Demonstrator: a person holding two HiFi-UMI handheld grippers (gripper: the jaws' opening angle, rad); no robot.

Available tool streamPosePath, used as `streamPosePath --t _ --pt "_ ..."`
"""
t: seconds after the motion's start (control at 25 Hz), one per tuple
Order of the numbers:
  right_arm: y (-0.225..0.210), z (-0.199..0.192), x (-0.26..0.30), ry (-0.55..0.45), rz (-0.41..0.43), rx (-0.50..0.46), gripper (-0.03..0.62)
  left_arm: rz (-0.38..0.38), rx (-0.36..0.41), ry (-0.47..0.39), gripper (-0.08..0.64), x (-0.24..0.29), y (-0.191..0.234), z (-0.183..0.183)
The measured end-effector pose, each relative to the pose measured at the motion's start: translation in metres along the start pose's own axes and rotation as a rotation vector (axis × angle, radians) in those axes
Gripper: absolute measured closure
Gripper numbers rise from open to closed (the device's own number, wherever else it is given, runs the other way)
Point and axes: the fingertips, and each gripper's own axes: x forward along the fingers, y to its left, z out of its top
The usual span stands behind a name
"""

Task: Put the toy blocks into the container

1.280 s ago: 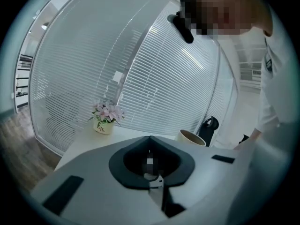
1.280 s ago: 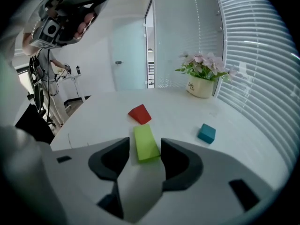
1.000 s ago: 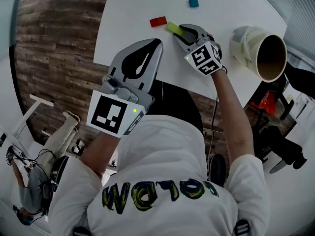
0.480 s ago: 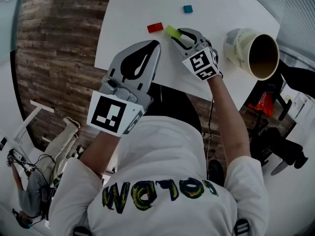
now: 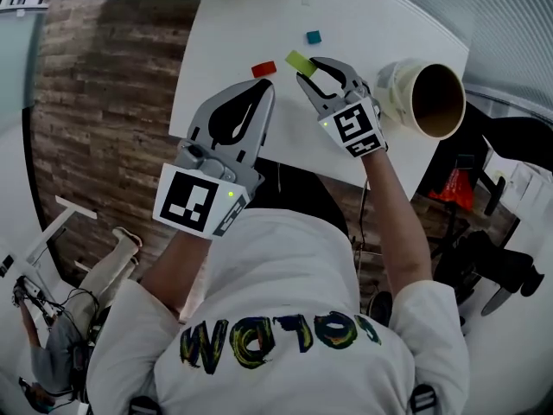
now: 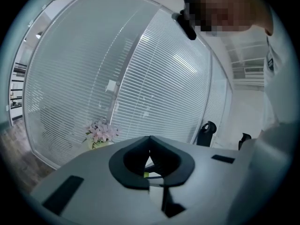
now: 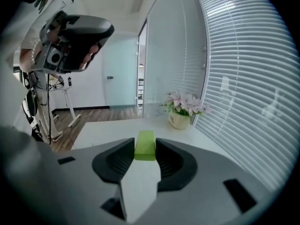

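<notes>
My right gripper [image 5: 309, 66] is shut on a lime green block [image 5: 299, 60], held up above the white table [image 5: 363, 24]. In the right gripper view the green block [image 7: 145, 145] sits clamped between the dark pads [image 7: 121, 159]. A red block [image 5: 263, 68] and a small teal block [image 5: 314, 36] lie on the table. The cream container [image 5: 399, 83] lies tilted at the table's right edge, its brown mouth facing right. My left gripper [image 5: 264, 89] hovers near the red block with its jaw tips touching and nothing in them. The left gripper [image 6: 149, 138] shows the same in its own view.
A pot of pink flowers [image 7: 181, 116] stands at the table's far end; the flowers [image 6: 99, 133] also show in the left gripper view. Window blinds [image 7: 243, 78] run along the far side. A wooden floor [image 5: 95, 102] lies left of the table, and black chair parts [image 5: 488, 258] are at the right.
My right gripper has risen with the green block, lifting it off the table and away from the red block. The left gripper has risen a little as well.
</notes>
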Motion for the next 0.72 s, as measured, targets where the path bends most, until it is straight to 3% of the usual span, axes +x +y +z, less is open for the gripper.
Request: streamPosePath --t 0.72 --pt "-0.013 0.144 -0.118 -0.253 -0.144 -0.071 0.446 -0.030 0.073 -0.109 0.548 -0.016 -0.039 0.080"
